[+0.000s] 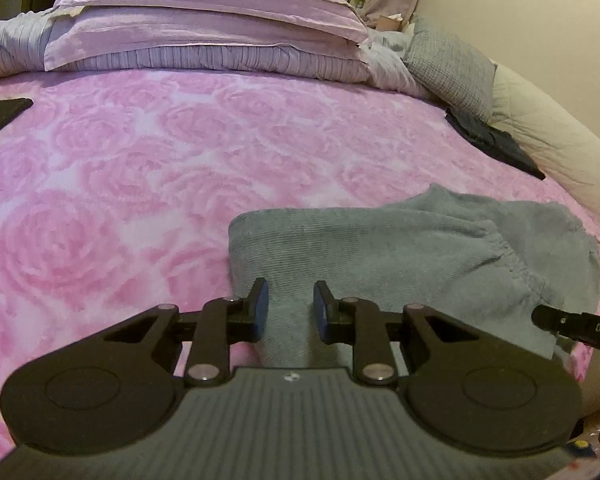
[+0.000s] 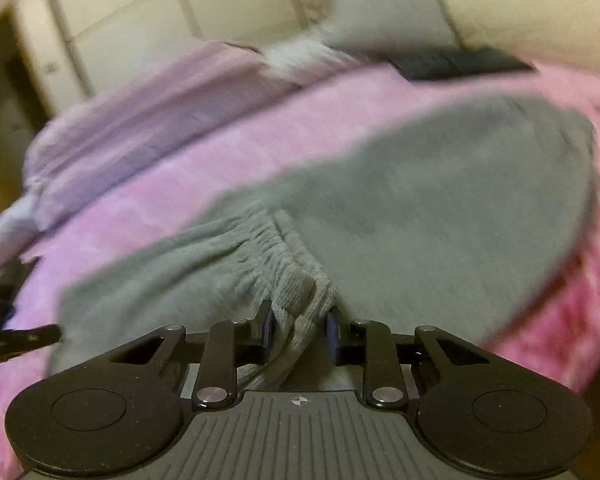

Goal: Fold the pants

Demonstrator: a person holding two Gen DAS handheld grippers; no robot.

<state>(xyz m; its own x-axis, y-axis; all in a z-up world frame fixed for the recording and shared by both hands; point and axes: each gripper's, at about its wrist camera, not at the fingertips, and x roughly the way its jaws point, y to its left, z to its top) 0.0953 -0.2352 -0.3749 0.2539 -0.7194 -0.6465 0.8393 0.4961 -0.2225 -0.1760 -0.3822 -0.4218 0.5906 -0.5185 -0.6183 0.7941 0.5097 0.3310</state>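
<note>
Here we see the grey pants lying on the pink blanket with a rose pattern, close to the near right edge of the bed. They are already folded over themselves, and the gathered elastic waistband shows as a wrinkled line on the right part of the cloth.

In the left wrist view, the left gripper is over the near left part of the pants. Its jaws stand only a little apart, and a raised fold of grey cloth goes up between the two blue pads. The pads seem to press on it from both sides, so we read it as a pinch on the pants.

In the right wrist view, which is blurred, the right gripper is at the waistband. Its jaws are narrow too, and a bunch of the ribbed cloth sits between them, touching both pads.

At the far side of the bed we see a pile of lilac bedding, a grey pillow and a dark folded garment just beside a cream bolster.
</note>
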